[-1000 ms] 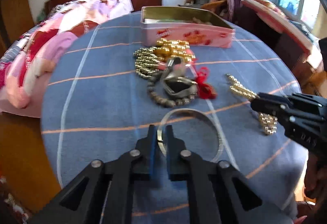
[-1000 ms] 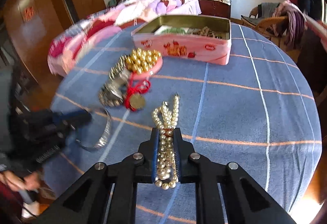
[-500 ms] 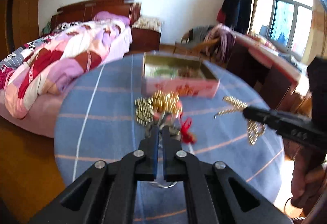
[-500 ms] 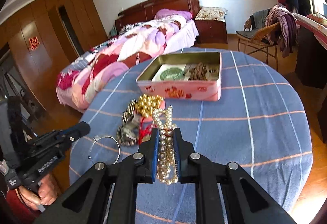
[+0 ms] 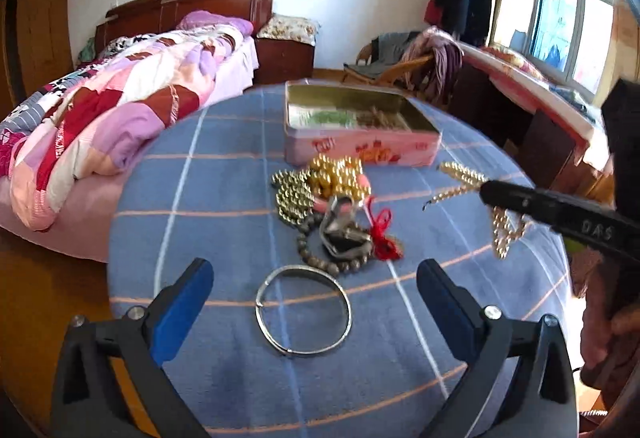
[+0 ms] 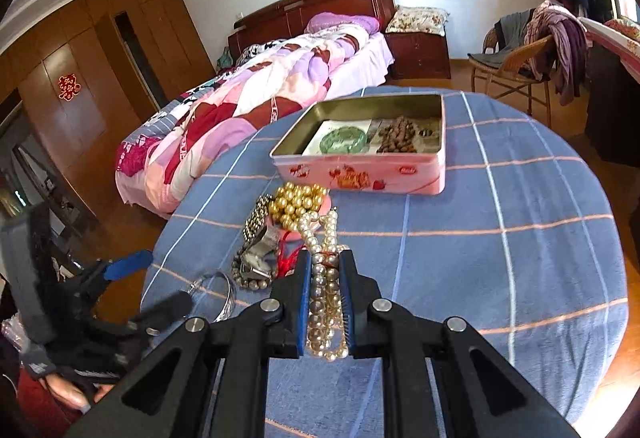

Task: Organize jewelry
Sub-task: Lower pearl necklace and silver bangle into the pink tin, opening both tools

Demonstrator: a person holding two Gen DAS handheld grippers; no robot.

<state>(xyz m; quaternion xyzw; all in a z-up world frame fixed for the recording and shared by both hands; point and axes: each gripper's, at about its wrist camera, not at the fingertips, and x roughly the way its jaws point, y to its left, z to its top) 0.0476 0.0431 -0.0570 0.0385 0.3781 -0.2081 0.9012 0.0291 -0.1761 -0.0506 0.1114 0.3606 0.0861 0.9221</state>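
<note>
Centrally, silver bangle [image 5: 303,311] on worktop [image 5: 224,174] between spread left tool [image 5: 314,288] fingers, right tool [image 6: 324,278] clamped on pearl necklace [image 6: 322,302], pink tin [image 6: 368,174] beyond

The left gripper [image 5: 314,288], fingers [image 5: 182,304] wide apart, hovers above the silver bangle [image 5: 304,311] on the blue tablecloth [image 5: 224,238].

Our left gripper [image 5: 314,292] hangs with its blue-padded fingers [image 5: 182,296] spread wide and nothing between them. Our right gripper [image 6: 325,266] has its fingers [image 6: 303,290] pressed close on a pearl necklace [image 6: 322,302], raised above the table. Our right hand [image 5: 612,350] wraps the handle at the frame's edge.
</note>
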